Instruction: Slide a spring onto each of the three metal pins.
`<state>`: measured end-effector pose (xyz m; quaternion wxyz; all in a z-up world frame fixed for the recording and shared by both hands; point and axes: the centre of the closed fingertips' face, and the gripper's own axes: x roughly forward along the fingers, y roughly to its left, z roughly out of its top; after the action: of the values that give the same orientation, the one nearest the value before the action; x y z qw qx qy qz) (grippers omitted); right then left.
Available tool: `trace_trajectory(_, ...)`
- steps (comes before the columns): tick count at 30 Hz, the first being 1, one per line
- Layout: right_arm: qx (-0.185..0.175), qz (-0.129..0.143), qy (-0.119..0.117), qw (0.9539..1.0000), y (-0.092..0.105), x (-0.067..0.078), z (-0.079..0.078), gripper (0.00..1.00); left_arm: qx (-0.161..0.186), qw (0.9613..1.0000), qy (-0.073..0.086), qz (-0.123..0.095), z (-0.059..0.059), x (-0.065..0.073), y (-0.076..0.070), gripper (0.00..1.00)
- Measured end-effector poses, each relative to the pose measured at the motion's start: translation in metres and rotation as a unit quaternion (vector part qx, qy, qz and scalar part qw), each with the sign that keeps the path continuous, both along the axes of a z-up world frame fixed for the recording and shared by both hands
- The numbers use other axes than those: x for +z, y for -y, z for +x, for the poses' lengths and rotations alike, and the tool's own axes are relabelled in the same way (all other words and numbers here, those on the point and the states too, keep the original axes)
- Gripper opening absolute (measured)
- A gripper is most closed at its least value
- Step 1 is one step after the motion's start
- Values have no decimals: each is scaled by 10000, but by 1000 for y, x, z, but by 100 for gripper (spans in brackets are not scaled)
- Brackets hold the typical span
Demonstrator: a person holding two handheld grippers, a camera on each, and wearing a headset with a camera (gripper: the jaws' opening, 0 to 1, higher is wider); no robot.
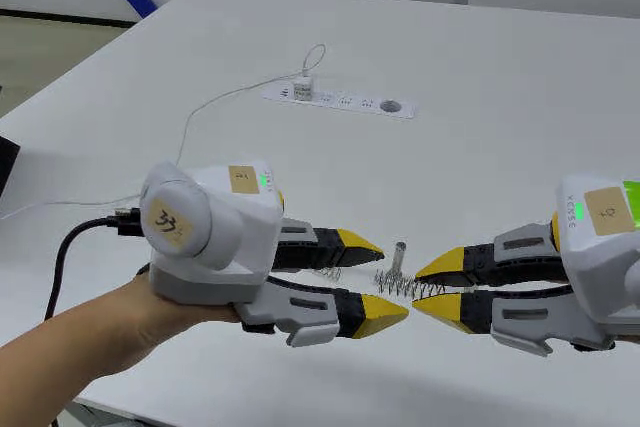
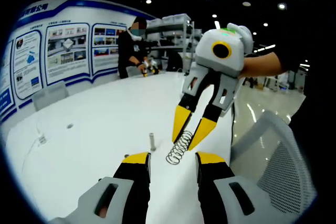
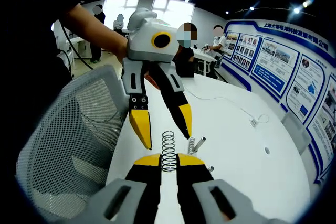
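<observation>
We see a white table [image 1: 480, 57], wide and mostly bare. At the far side a white power strip [image 1: 345, 102] lies flat on it. A small adapter [image 1: 303, 88] is plugged in at its left end, and from there a thin white cable [image 1: 200, 112] runs over the table to the near left. In the near part a short pin [image 1: 398, 255] stands upright. A spring [image 1: 329, 273] lies to its left, and a second spring [image 1: 400, 287] is just in front; whether this one touches the table we cannot tell.

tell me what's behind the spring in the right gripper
A metal pin stands upright on the table just behind the spring pinched by the right gripper. From the head view the spring covers the pin's foot.
</observation>
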<state>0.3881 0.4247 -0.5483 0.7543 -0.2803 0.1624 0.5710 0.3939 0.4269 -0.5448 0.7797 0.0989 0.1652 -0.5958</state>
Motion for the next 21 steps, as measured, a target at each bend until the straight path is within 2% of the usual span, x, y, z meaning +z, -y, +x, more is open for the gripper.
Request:
trace_trajectory(6,30,-4,22,10000,-2,0,1,11,-127,9999,40,32,1,2,2,27)
trace_trajectory(10,-17,63,6,10000,-1,1,1,11,-136,9999,13,-3,3,4,3,22)
trace_trajectory(19,46,93,26,9999,-2,3,-1,11,-439,9985,136,293,-3,-1,5,15)
trace_trajectory(21,56,97,18,9999,-2,3,-1,11,-462,9983,163,303,-3,-1,5,15)
